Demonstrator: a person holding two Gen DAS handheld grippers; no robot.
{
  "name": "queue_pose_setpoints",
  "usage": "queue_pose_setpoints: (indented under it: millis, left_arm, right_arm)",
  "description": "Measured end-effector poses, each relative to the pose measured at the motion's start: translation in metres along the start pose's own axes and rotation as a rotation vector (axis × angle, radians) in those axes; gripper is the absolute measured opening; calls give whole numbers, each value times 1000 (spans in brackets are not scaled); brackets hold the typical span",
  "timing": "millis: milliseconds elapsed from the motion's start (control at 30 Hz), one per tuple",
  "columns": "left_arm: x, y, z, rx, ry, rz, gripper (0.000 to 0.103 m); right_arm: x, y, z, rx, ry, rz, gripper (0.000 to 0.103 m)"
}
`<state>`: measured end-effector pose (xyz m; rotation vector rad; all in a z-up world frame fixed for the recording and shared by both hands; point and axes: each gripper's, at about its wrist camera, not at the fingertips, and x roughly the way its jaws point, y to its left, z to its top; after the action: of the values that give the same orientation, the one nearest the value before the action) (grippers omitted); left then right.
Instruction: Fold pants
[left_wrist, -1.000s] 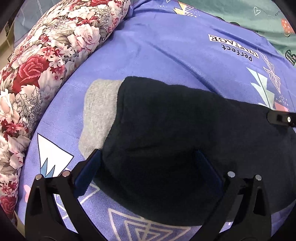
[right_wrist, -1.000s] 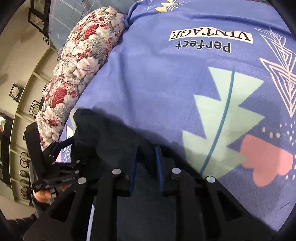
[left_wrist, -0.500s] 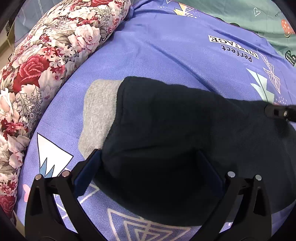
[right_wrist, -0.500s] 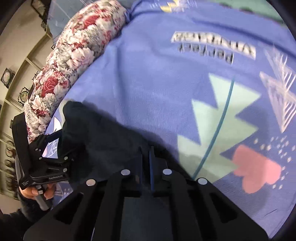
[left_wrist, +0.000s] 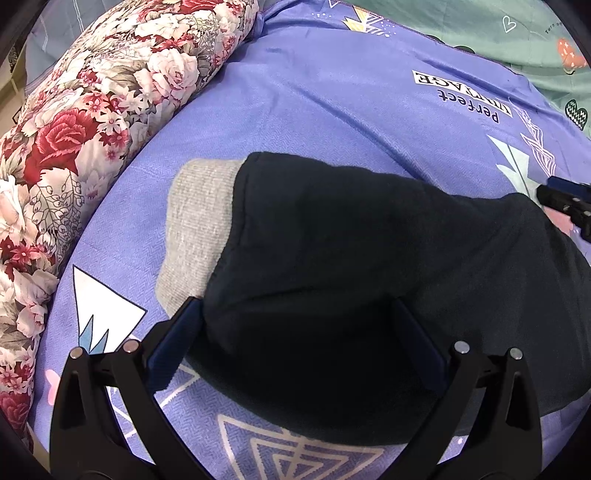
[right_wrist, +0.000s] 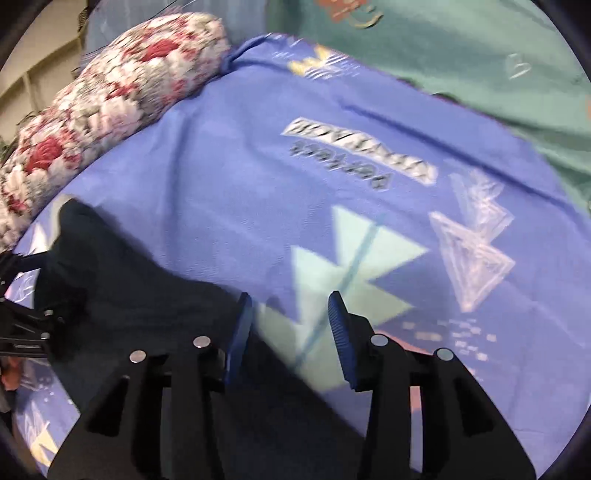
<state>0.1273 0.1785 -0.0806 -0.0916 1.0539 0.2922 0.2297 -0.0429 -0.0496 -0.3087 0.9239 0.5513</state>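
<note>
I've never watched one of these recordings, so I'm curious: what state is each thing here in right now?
pants: dark, folded over, lying on the bedspread, grey band sticking out at one end.
left gripper: fingers wide apart, straddling the pants, not pinching.
right gripper: fingers opening, nothing between them, at the pants' edge.
bedspread: spread flat under the pants.
floral quilt: rolled up beside the bedspread.

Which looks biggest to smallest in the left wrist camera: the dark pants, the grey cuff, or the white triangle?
1. Dark folded fabric pants, by far the biggest.
2. Grey ribbed knit cuff.
3. White printed triangle on the purple bedsheet, smallest, though it sits nearer the camera, so that gap is unsure.
</note>
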Motion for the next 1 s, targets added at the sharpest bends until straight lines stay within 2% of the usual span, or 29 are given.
queue_pose_setpoints:
  millis: [33, 67, 133, 267, 333, 400, 433, 500, 533, 600, 700, 800, 833, 867, 900, 933, 967, 1000]
  left_arm:
    - [-3, 1, 0, -2, -2, -1, 101]
    - [-4, 1, 0, -3, -3, 0, 101]
    - [-6, 2, -1, -4, -8, 7, 101]
    - [-3, 1, -3, 7, -11, 19, 101]
    - [0, 3, -3, -2, -5, 16, 101]
    - [-3, 2, -2, -4, -2, 30, 101]
    - [-5, 1, -2, -2, 1, 38, 101]
    - [-8, 0, -2, 2, 8, 57, 101]
    - [-10, -1, -3, 3, 9, 66, 101]
    - [-12, 1, -6, -1, 10, 68, 101]
    - [-13, 8, -12, -32, 22, 49, 101]
    - [-13, 15, -15, -78, 42, 24, 101]
    - [-12, 16, -16, -98, 52, 13, 101]
    - [-11, 18, -17, -120, 60, 6, 101]
    - [-12, 19, -19, -146, 67, 2, 101]
    - [-12, 20, -19, -162, 70, 0, 101]
    - [-14, 18, -21, -170, 69, 0, 101]
    - [-17, 15, -22, -165, 63, -5, 101]
  right_arm:
    - [-7, -5, -2, 30, -22, 11, 42]
    - [-15, -11, -6, 71, -43, 61, 41]
    - [-15, -11, -15, 66, -17, 127, 41]
    - [9, -1, -36, -44, 79, 53, 41]
    - [2, -17, -41, 10, 66, 28, 42]
    - [-19, -24, -46, 16, 8, -101, 42]
    - [-27, -23, -49, 16, -4, -97, 42]
    - [-41, -24, -65, 18, 23, 21, 41]
    - [-43, -26, -75, 10, 53, 26, 41]
    - [-47, -47, -103, 14, 113, -58, 39]
    - [-77, -110, -142, 177, 98, -14, 35]
    - [-108, -166, -181, 338, 88, -143, 37]
    - [-118, -194, -199, 438, 80, -174, 36]
    - [-126, -207, -213, 510, 56, -144, 32]
    - [-137, -224, -225, 592, 32, -152, 27]
    - [-145, -230, -230, 617, 20, -206, 27]
    - [-156, -232, -232, 616, -3, -319, 29]
    - [-166, -230, -234, 611, -36, -371, 34]
